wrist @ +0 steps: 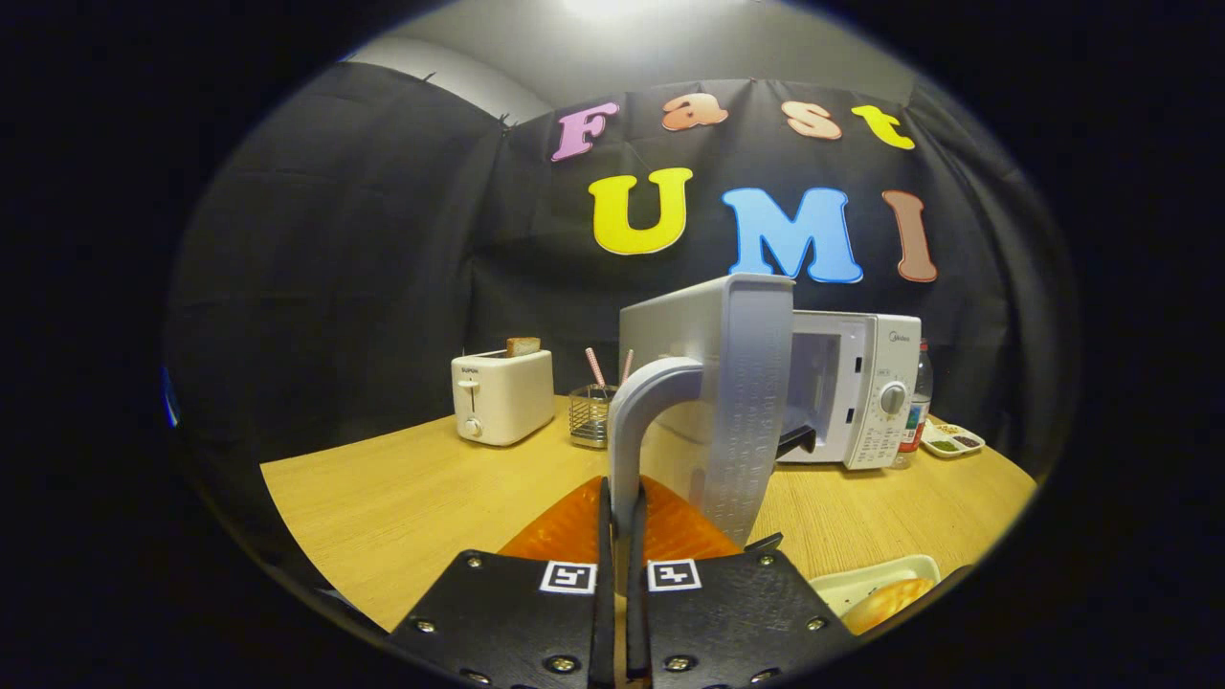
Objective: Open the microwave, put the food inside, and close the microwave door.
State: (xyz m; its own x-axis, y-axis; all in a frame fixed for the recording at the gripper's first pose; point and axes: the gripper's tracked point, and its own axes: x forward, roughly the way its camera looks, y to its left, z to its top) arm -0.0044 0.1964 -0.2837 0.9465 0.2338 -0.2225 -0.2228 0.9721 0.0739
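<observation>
My gripper (623, 536) was pinched tight on the door handle (639, 421); door (742, 402) stood swung wide, left of the microwave (866, 388).

A wooden surface (402, 498) stands in a booth. Black cloth (364, 249) hangs as the wall behind it and folds round the corner to its left. Above the cloth, a pale ceiling (632, 48) glows with a bright light (612, 8).

Fisheye camera riding the hand-held gripper (622, 536), low over table (402, 498), facing microwave (852, 383) at close range
</observation>
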